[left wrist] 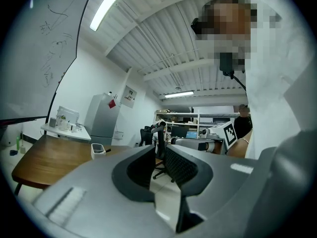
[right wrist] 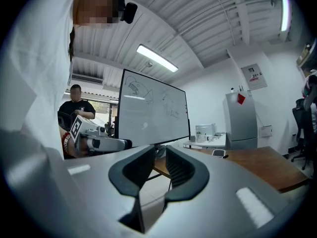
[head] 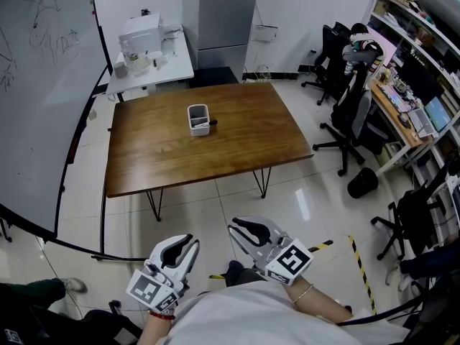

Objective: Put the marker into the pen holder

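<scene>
A big whiteboard [head: 36,85] stands at the left of the frame, with some scribbles on it. Next to it, in the upper left, is a small white table [head: 154,67] with white things on top.

The left gripper [head: 183,246] is at the bottom of the frame, close to the person's body and well apart from the tabletop [head: 244,142]. In its own view its jaws are a little bit apart. Nothing is between them.

The brown tabletop fills the middle of the frame. A white pen holder [head: 198,117] stands upright on it, a bit left of the middle. The black marker [head: 213,123] is touching the pen holder's right side. Its dark end pokes out to the right. I cannot tell if it is sitting inside or lying just beside it.

The right gripper [head: 243,233] is at the bottom too, just right of the left one and also far from the tabletop. Its jaws are a little bit apart as well, and they are pinching nothing.

Black office chairs [head: 345,113] stand at the right of the frame. Behind them, along the right edge, is a long desk [head: 402,121] crowded with screens and other things.
</scene>
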### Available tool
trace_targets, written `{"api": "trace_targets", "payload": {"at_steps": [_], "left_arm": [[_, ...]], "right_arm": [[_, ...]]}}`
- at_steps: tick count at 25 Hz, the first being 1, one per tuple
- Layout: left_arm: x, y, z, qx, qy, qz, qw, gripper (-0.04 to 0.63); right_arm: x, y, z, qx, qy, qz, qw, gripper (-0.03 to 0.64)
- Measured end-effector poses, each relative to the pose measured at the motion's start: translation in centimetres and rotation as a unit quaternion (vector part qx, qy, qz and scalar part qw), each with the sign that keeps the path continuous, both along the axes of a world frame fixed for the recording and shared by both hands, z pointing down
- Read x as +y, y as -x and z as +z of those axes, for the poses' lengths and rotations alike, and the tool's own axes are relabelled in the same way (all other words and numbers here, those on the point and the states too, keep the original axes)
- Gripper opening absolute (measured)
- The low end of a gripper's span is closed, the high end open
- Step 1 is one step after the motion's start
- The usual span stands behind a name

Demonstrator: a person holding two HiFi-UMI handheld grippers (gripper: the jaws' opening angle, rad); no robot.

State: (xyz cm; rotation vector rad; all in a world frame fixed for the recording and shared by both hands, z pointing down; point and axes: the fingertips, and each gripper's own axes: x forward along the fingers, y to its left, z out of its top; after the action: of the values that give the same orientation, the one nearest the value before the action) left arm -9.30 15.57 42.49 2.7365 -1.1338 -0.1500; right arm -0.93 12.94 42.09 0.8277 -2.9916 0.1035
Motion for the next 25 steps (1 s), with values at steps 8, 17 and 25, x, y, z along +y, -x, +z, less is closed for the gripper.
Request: {"api": "trace_targets", "payload": {"at_steps": [8, 17, 25], "left_arm": [[1.6, 0.2, -3.6, 0.008, -0.055, 0.005, 0.9984, 0.054], [2.8, -0.4, -5.6, -0.029, -0.085, 0.012, 0.9959, 0.054], [3.1, -1.4, -4.3, -0.021, -0.065, 0.017, 0.9975, 0.053]], "right_arm": [[1.9, -0.2, -2.3, -0.004, -0.063, 0.009, 0.998, 0.035], [3.6, -0.8, -3.3, -0.021, -0.056, 0.019, 0.998, 0.038], [3.9, -1.5, -2.6, -0.008, -0.062, 0.024, 0.998, 0.052]]}}
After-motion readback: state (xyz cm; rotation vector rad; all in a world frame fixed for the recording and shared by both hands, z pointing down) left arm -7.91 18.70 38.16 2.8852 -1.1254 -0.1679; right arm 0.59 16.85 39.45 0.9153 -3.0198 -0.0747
